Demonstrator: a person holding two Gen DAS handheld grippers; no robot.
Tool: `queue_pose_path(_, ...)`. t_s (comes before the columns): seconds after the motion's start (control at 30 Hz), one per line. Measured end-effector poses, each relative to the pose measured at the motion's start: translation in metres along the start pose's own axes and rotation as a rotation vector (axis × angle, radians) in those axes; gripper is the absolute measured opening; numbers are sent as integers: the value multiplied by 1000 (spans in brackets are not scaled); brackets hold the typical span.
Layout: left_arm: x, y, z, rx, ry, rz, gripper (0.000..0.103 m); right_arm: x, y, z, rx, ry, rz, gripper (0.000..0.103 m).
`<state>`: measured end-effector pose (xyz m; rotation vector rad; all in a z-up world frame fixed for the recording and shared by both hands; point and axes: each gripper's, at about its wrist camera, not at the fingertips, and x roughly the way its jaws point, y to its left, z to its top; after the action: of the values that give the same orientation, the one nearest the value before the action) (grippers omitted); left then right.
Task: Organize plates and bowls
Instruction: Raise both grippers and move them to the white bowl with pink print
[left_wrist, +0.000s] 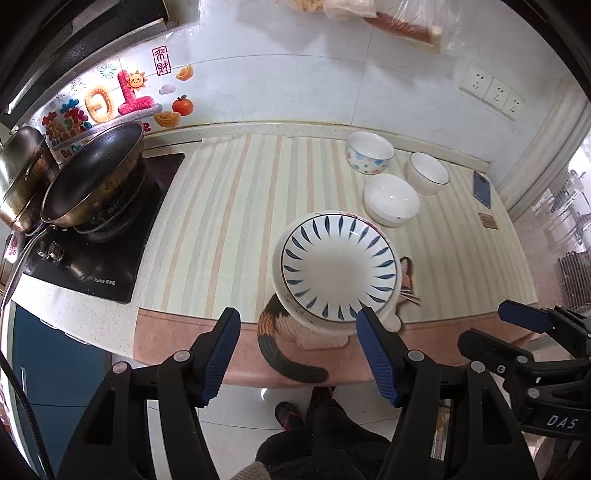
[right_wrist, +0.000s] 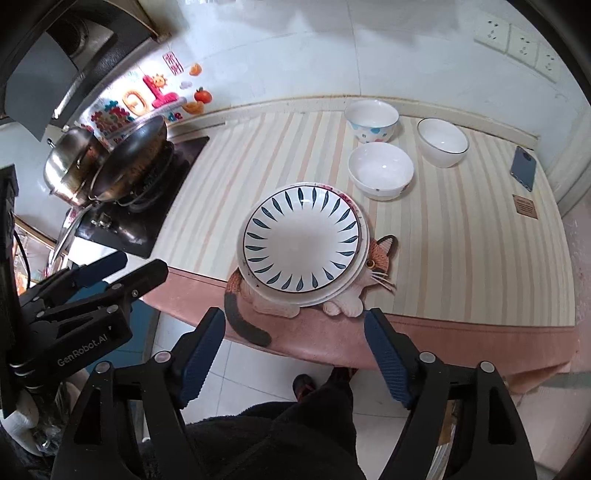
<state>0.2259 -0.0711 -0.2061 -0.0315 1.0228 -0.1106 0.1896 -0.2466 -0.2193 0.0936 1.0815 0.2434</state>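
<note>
Stack of round glazed ceramic plates, top one white with blue leaf-shaped dashes round the rim (right_wrist: 302, 243), resting near the front edge of the surface, on the cat print of the striped cloth mat (right_wrist: 461, 236). At least two more plates beneath, rims showing; exact count not readable. Judged stiff, brittle, slick under the glaze, and heavy if lifted as a stack. Best hold likely across an exposed rim, one plate at a time, or both grippers on opposite edges for the whole stack.

Three bowls further back, apart from the plates: plain white ceramic bowl (right_wrist: 380, 170) closest to the stack, white bowl with blue and red spots (right_wrist: 371, 120) behind it, white bowl with a thin dark rim line (right_wrist: 442, 142) to the right. None nested. Judged lighter than the plates, equally fragile; a rim pinch is probably the only usable hold.

Right gripper (right_wrist: 294, 358): jaws spread wide, nothing between them, off the front edge of the surface, near rim of the stack just ahead. Left gripper (left_wrist: 298, 354): jaws also wide and empty, likewise short of the surface, stack lying ahead and toward the right finger. No contact with any dish.

Blue phone (right_wrist: 523, 167) at the far right; dark wok (left_wrist: 94, 181) on the hob, well left
</note>
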Motion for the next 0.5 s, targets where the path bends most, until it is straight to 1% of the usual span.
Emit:
queue_pose_path(0.03,-3,0,-3,-1,-3,-6,65,-7,2,-5,4,-8,-3,82)
queue_pose_path(0.07,-6,-1,-5,0,-4,-10,71,-12,3,-10,10,-14,-6,83)
queue_pose_path(0.1,-9,-2,-8,2,-5,-17,84,-16,3,-13,12,-17,-7,83)
queue_pose_path(0.13,-12,-2,-11,1,-11,-29,88,-20,4,-15,11,-17,-5,84)
queue_pose_path(0.33,-22,-10,-20,16,-22,-44,88,-33,-1,-32,48,-35,3,85)
queue_pose_path(0.5,-20,-19,-13,18,-35,-35,88,-33,-28,-24,114,-40,44,85)
